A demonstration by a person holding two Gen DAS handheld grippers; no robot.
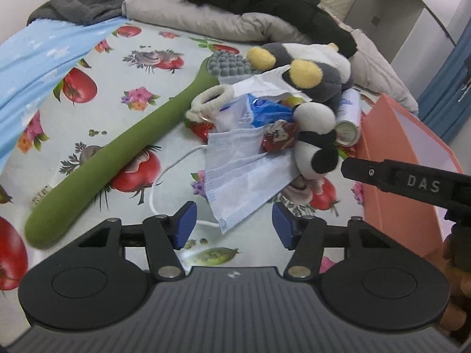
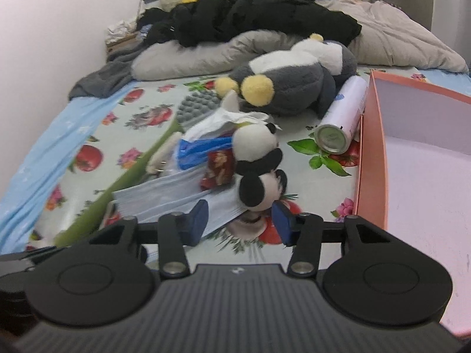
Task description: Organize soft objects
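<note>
A small panda plush (image 1: 315, 144) (image 2: 259, 164) lies on the fruit-print sheet in a pile with a blue face mask (image 1: 241, 173) (image 2: 164, 197), a red wrapper (image 1: 279, 138) and a blue-white bag (image 1: 259, 111). Behind them lies a grey penguin plush (image 1: 312, 70) (image 2: 294, 85) with yellow feet. My left gripper (image 1: 234, 226) is open, and the mask's lower corner sits between its blue pads without touching them. My right gripper (image 2: 241, 223) is open just below the panda, pads clear of it. Its black finger (image 1: 412, 182) shows at the right of the left wrist view.
A long green brush (image 1: 117, 158) (image 2: 117, 182) lies diagonally on the left. A spray can (image 1: 350, 117) (image 2: 341, 123) rests against an open salmon-pink box (image 1: 403, 176) (image 2: 371, 158) on the right. A grey pillow (image 1: 188, 14), a black jacket (image 2: 259, 8) and a blue blanket (image 1: 44, 56) lie behind.
</note>
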